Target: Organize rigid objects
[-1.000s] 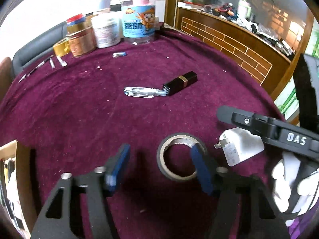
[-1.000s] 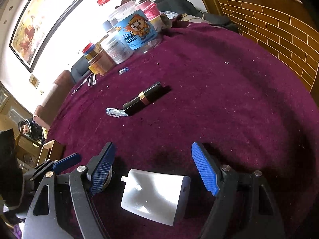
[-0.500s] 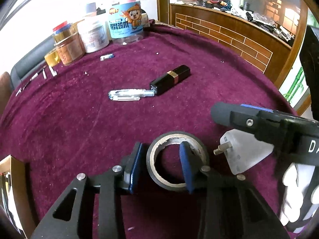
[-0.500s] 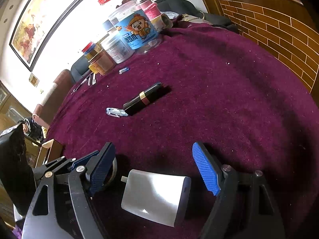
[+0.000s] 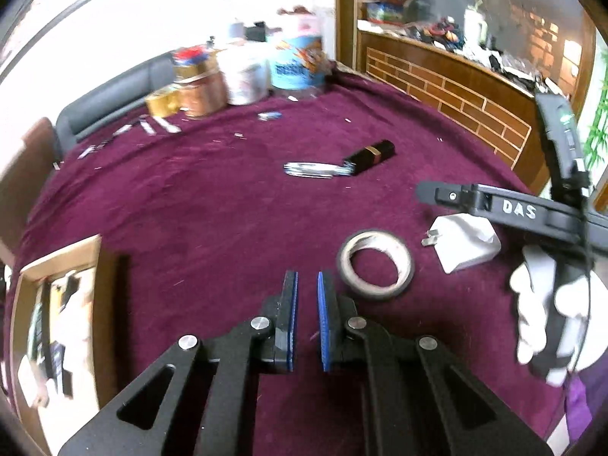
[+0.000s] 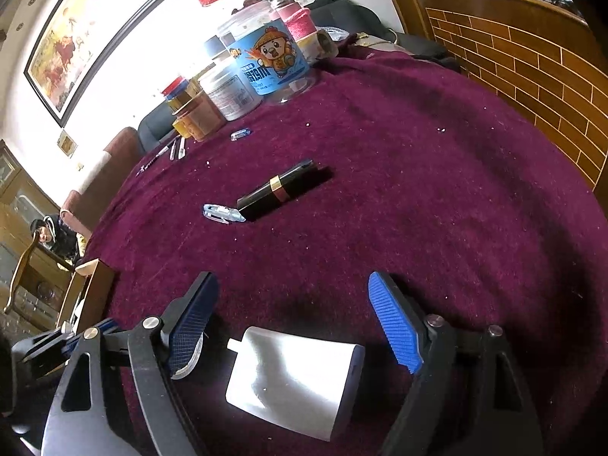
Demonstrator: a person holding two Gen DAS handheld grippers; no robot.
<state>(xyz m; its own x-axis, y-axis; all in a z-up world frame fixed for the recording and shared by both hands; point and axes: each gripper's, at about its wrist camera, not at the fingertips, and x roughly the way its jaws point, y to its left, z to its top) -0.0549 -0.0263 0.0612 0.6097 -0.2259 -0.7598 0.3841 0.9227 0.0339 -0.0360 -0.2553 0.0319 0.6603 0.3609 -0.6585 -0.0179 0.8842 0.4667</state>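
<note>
the left gripper is now drawn off the tape roll, its fingers nearly together on nothing; the roll is left flat on the tabletop. the right gripper is held apart around the white charger. far jars are blurred.

left tool closed empty, shifted left of tape roll

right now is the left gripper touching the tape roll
Apart. The left wrist view shows the left gripper shut on nothing, bare cloth between its fingers and the tape roll lying just to the right.
</note>
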